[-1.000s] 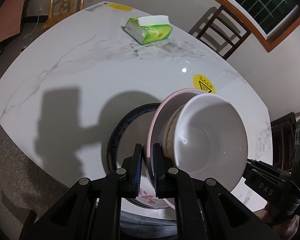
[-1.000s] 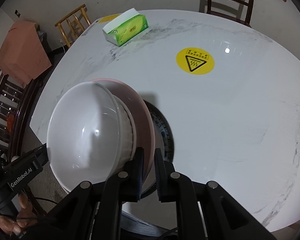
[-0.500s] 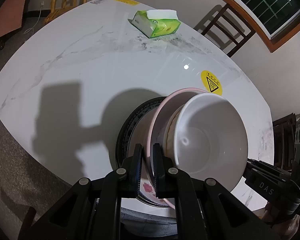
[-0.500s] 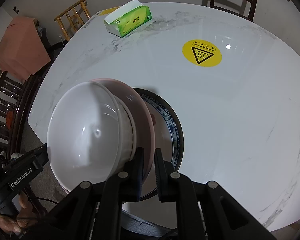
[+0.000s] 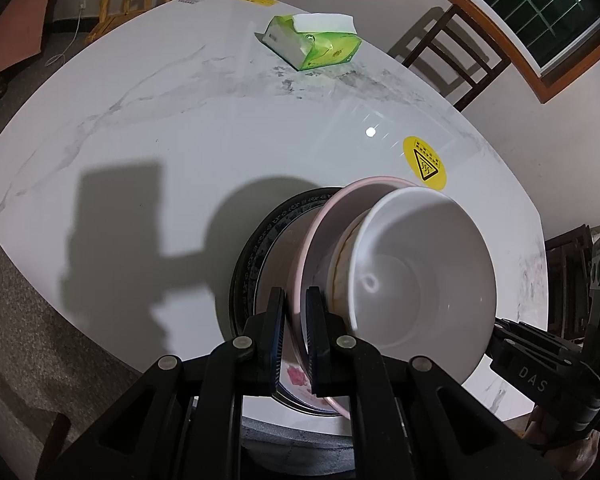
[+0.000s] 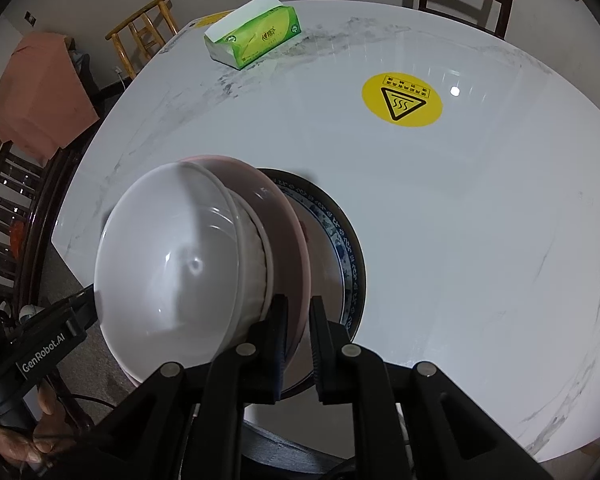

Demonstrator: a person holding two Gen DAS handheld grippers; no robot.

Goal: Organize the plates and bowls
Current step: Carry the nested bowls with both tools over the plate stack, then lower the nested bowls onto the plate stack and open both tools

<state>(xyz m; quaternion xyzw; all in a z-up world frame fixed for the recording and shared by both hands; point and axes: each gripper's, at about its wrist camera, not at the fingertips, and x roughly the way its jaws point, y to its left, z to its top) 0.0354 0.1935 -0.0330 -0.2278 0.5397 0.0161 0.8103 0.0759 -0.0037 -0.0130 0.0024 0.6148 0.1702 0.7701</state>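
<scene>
White marble-look tabletop (image 5: 172,128), rounded edge, glossy, grey veining. A yellow hot-surface sticker (image 6: 402,98) sits toward the far side and a green tissue pack (image 5: 314,42) near the far edge, both well apart from the dishes. Wooden chairs (image 5: 454,54) stand round it, plain walls behind, a dark window with a grille, and an orange cloth draped over something off to the side.

Both tongs are clenched on the same pink plate (image 5: 328,216). The left tongs (image 5: 295,332) pinch its rim on one side, the right tongs (image 6: 298,344) on the other. The plate is carried tilted, with a white bowl (image 5: 424,284) nested on top and what looks like a second bowl under that; how many bowls there are is hard to tell. The stack hovers just over a blue-patterned plate (image 6: 340,240) lying flat near the tabletop's near edge.

Step in hand, as I read it: stacking the pink plate with its bowls onto the patterned plate. The next move likely calls for levelling the stack, centring it over the lower plate, lowering gently, then letting go on both sides together. Risk: the bowls could slide off at this tilt.
</scene>
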